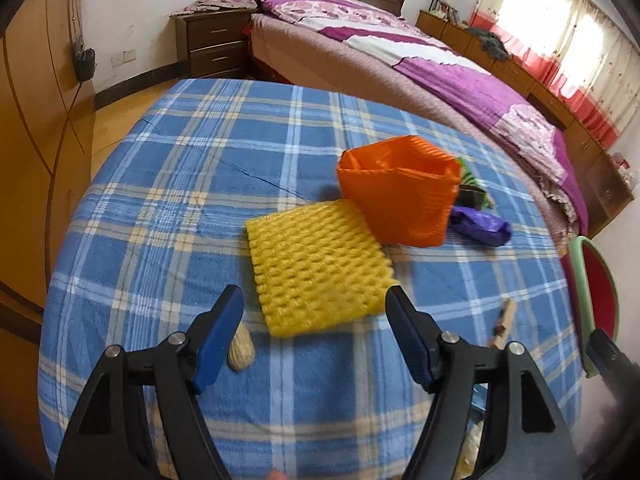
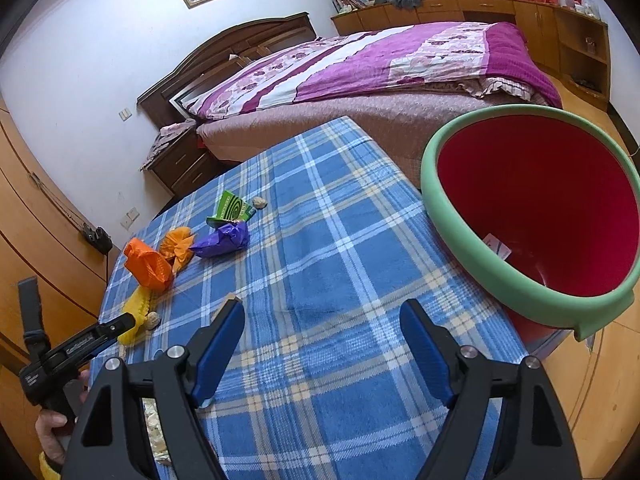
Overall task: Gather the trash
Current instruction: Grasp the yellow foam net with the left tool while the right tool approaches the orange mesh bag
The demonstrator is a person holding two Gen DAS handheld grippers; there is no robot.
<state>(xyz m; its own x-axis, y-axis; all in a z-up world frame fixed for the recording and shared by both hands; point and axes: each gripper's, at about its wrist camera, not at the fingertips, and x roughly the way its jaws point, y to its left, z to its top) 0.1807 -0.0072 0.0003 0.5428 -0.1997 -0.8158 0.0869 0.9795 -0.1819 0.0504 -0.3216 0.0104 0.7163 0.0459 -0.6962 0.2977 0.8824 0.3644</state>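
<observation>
A yellow foam net (image 1: 318, 268) lies flat on the blue plaid table (image 1: 180, 184), just ahead of my open, empty left gripper (image 1: 314, 300). An orange foam net (image 1: 400, 190) stands behind it, touching its far corner. A purple wrapper (image 1: 482, 228) and a green packet (image 1: 472, 184) lie further right. A peanut shell (image 1: 241, 350) lies by the left finger, and a wooden peg (image 1: 502, 324) to the right. My right gripper (image 2: 322, 320) is open and empty above bare cloth. The red bin with a green rim (image 2: 460, 232) stands at the table's right edge.
In the right wrist view the left gripper's body (image 2: 80, 344) shows at the left, near the yellow net (image 2: 138, 312). An orange wrapper (image 2: 178, 246) and a small nut shell (image 2: 259, 202) lie further back. A bed (image 2: 380, 80) stands behind the table; a wooden wardrobe (image 1: 36, 120) is on the left.
</observation>
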